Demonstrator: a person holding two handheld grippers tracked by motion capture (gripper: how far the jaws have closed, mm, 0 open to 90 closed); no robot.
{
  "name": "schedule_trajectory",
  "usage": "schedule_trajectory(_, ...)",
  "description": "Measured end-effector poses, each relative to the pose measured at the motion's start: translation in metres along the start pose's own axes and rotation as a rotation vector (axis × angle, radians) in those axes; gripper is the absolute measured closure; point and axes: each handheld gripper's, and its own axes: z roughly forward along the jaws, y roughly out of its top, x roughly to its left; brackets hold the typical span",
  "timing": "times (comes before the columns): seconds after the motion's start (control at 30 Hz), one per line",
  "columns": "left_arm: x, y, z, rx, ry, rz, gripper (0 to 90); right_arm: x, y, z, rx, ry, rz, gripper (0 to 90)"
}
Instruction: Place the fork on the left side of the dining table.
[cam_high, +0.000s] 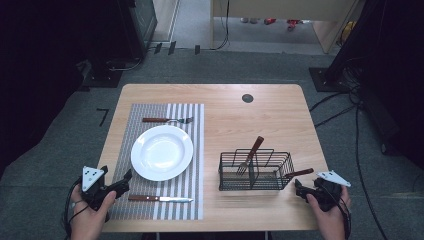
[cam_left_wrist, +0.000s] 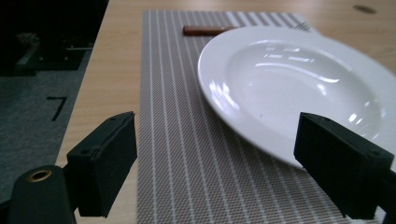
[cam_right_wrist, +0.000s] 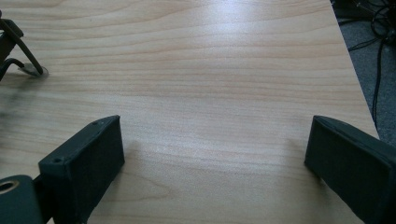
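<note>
A white deep plate (cam_high: 161, 152) sits on a grey striped placemat (cam_high: 150, 207). Beyond the plate lies a wooden-handled fork (cam_high: 167, 120), and in front of it a wooden-handled knife (cam_high: 160, 199). A black wire basket (cam_high: 272, 181) on the right holds an upright fork (cam_high: 250, 154) and another utensil whose brown handle (cam_high: 302, 172) pokes out to the right. My left gripper (cam_high: 122, 184) stands open at the mat's near left corner; its jaws frame the plate (cam_left_wrist: 299, 84) and the mat (cam_left_wrist: 187, 140). My right gripper (cam_high: 299, 189) is open just right of the basket, over bare wood (cam_right_wrist: 215, 93).
The wooden table (cam_high: 235, 115) has a dark round cable hole (cam_high: 247, 98) near its far edge. A corner of the basket (cam_right_wrist: 14, 46) shows at the left of the right gripper view. Cables (cam_high: 360, 150) trail over the grey floor to the right.
</note>
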Motion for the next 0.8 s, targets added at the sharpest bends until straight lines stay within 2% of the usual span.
schedule_trajectory(0.1,0.005,-0.012,0.008,0.052,0.002,-0.007,13.7,0.000,0.000,0.000,0.001,-0.001,0.002,4.2)
schedule_trajectory(0.23,0.008,-0.020,0.016,0.093,0.016,-0.007,13.7,0.000,0.000,0.000,0.000,0.000,0.000,4.2)
schedule_trajectory(0.47,0.008,-0.025,0.022,0.124,0.026,0.010,13.7,0.000,0.000,0.000,0.001,-0.001,0.001,4.2)
schedule_trajectory(0.53,0.007,-0.027,0.026,0.150,0.029,0.022,13.7,0.000,0.000,0.000,0.000,0.000,0.000,4.2)
schedule_trajectory(0.8,0.005,-0.028,0.029,0.196,0.032,0.030,13.9,0.000,0.000,0.000,0.000,0.000,-0.001,4.2)
